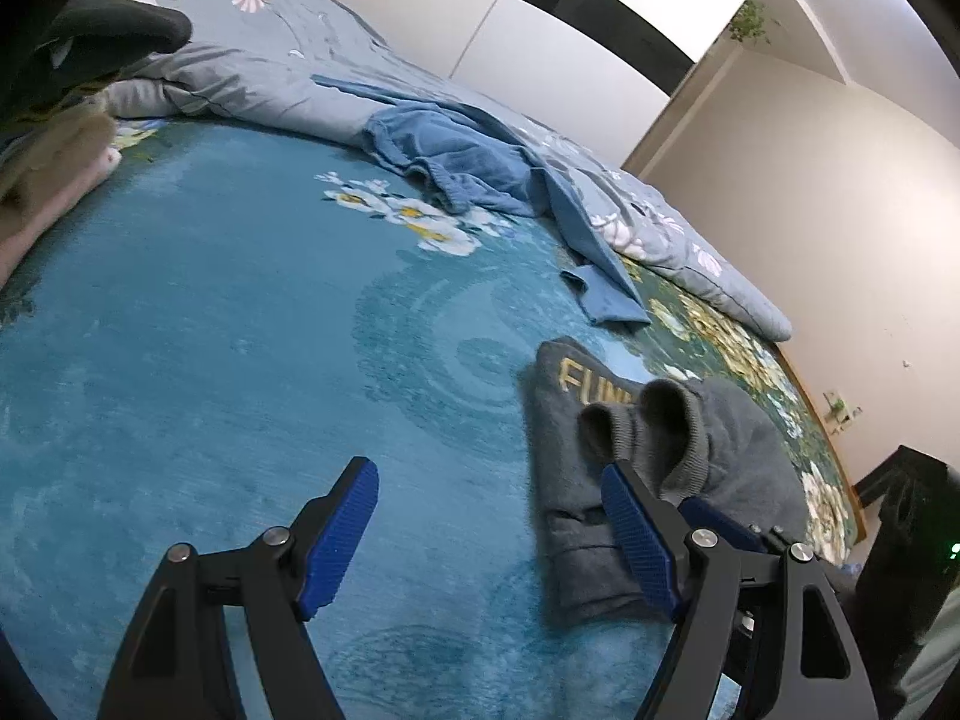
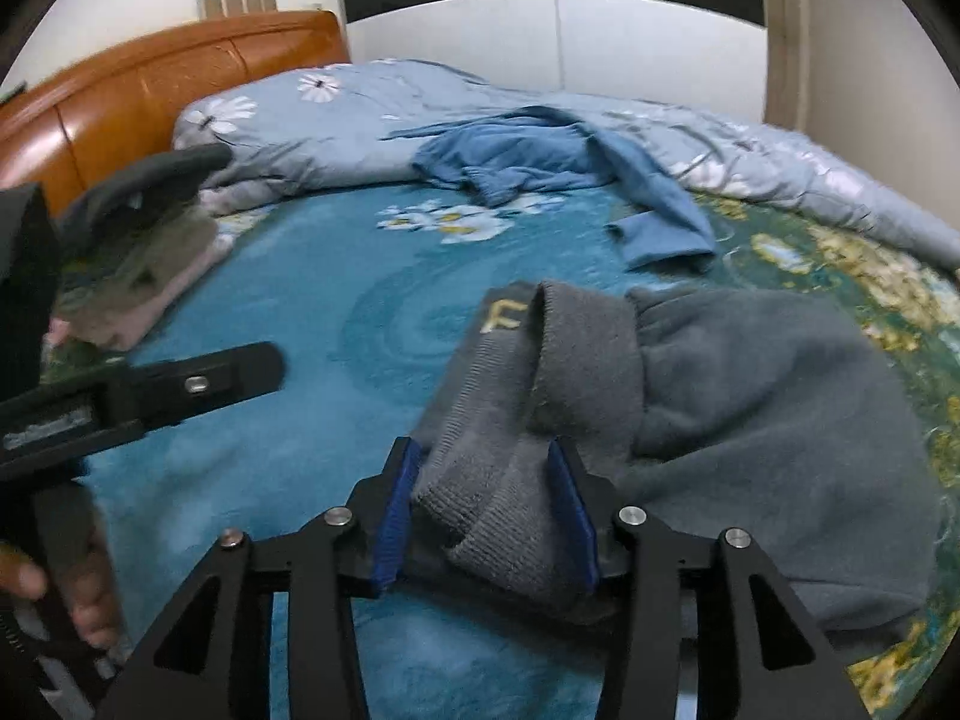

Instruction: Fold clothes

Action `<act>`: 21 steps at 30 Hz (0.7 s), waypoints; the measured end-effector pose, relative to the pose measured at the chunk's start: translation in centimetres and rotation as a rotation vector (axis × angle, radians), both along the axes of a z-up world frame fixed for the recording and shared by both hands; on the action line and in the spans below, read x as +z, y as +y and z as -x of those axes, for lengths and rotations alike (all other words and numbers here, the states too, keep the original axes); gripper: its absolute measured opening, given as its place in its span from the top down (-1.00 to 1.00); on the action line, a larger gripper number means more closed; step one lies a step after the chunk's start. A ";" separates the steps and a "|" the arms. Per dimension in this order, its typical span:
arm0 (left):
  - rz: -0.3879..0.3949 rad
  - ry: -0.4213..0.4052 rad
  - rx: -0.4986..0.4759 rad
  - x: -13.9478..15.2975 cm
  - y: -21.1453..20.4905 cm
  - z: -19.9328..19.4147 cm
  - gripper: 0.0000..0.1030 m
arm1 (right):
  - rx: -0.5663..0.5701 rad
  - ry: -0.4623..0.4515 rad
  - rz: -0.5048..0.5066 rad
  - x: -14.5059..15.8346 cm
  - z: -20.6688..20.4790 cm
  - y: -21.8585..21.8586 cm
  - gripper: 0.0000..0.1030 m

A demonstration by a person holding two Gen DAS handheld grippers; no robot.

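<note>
Right gripper (image 2: 486, 510) is clamped on the ribbed cuffs (image 2: 516, 480) of the grey sweatshirt (image 2: 750, 408), which lies folded on the bed's near right side. Left gripper (image 1: 492, 528) hangs with its jaws wide apart over bare sheet, nothing between them, its right finger just beside the grey bundle. A blue garment (image 1: 456, 162) sprawls crumpled farther back, half on the quilt (image 1: 270, 78), one sleeve trailing toward the sweatshirt. A folded pile (image 2: 138, 282) sits at the left with a dark piece on top. The teal flowered sheet (image 1: 210, 330) covers the bed; an orange headboard (image 2: 150, 84) and white wardrobe (image 2: 630, 30) stand behind. The gold lettering on the sweatshirt is half covered by the cuffs. The right view is blurred.
</note>
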State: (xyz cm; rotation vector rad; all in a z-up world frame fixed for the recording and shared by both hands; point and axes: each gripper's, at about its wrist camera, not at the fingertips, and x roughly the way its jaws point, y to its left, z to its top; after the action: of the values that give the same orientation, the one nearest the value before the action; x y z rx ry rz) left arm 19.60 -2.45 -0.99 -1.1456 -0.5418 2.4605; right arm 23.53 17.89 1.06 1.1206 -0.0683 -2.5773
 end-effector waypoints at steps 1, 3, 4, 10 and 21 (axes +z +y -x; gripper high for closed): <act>-0.011 -0.001 -0.013 0.0 0.3 0.0 -0.56 | 0.016 -0.012 0.050 0.1 -0.2 0.5 0.06; -0.038 -0.006 -0.056 0.1 1.3 0.0 -0.55 | 0.021 -0.027 0.191 0.5 -0.7 2.4 0.06; -0.051 -0.009 -0.081 0.1 2.0 0.1 -0.55 | 0.004 -0.027 0.255 0.7 -1.0 3.7 0.06; -0.049 0.012 -0.199 0.8 6.4 1.0 -0.55 | -0.207 0.036 0.406 2.0 -3.6 10.8 0.06; 0.048 0.115 -0.393 1.6 12.1 3.3 -0.53 | -0.341 0.052 0.493 1.1 -6.4 15.7 0.06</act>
State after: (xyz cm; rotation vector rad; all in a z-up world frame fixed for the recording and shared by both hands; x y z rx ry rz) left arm 16.27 9.66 0.57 -1.0088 -0.2005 2.1894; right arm 29.90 33.61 2.21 0.9109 -0.8990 -2.6458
